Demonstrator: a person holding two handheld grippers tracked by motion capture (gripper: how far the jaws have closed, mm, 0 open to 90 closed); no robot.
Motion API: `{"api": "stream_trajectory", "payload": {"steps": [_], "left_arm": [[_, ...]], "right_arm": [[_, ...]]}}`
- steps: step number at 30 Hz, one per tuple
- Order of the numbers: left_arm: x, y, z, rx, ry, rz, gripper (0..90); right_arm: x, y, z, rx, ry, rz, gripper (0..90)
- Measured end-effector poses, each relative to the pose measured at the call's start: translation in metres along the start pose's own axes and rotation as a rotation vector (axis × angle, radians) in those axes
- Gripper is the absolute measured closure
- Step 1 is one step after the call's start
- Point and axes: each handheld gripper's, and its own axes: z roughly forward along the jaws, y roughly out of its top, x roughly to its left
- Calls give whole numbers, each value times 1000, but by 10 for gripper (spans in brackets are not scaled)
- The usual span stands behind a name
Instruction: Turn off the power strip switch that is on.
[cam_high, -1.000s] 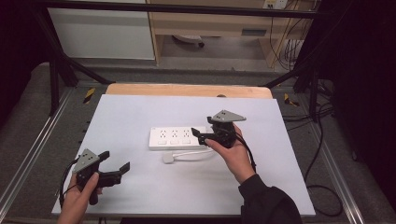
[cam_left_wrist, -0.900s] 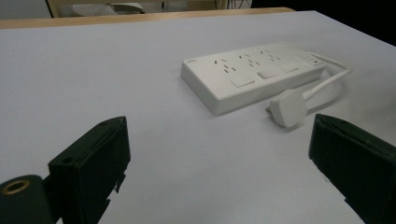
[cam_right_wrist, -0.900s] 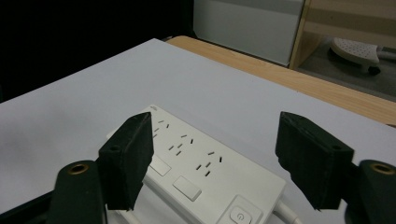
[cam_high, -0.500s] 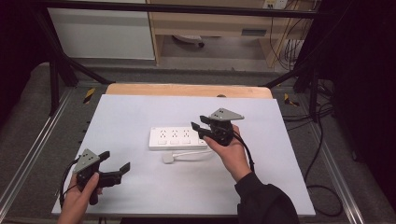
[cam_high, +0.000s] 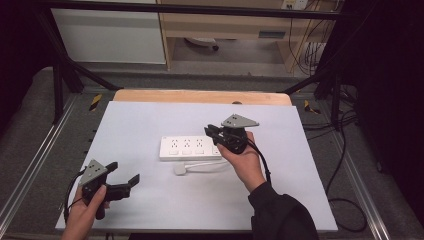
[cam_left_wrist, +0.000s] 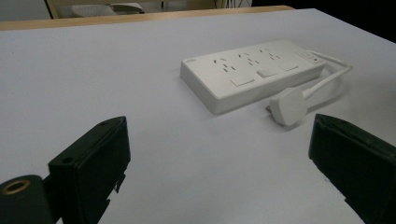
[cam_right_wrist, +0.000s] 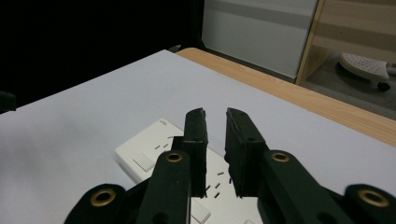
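White power strip (cam_high: 191, 148) lies flat near the middle of the white table (cam_high: 150, 115), sockets up. Its white plug (cam_high: 180, 169) rests on the table just beside the strip's near long side, the cord (cam_high: 210, 163) looping back to the strip's right end.

Right gripper (cam_high: 214, 133) hovers over the strip's right end, held by the right hand (cam_high: 245, 160). Its jaws have just been closing; in the right gripper view they stand almost together, a narrow slit left between the pads, nothing in it (cam_right_wrist: 215, 140). Strip's sockets show directly beneath them (cam_right_wrist: 154, 154).

Left gripper (cam_high: 125, 180) sits well apart from the strip, toward the table's near left corner, held low in the left hand (cam_high: 87, 210). Jaws wide apart, empty; the left gripper view looks between them at strip (cam_left_wrist: 252, 74) and plug (cam_left_wrist: 289, 106).
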Motion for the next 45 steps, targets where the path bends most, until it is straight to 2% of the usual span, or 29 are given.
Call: {"api": "stream_trajectory", "payload": {"steps": [8,13,26,45], "left_arm": [[0,0,0,1,-2,3,53],[0,0,0,2,-1,6,53],[-1,0,0,4,-4,8,53],[0,0,0,7,-4,12,54]], "right_arm": [[2,1,6,-6,12,-8,863],[1,0,13,-8,22,4,900],[4,-6,31,11,22,8,900],[13,-14,56,77,52,-3,900]]}}
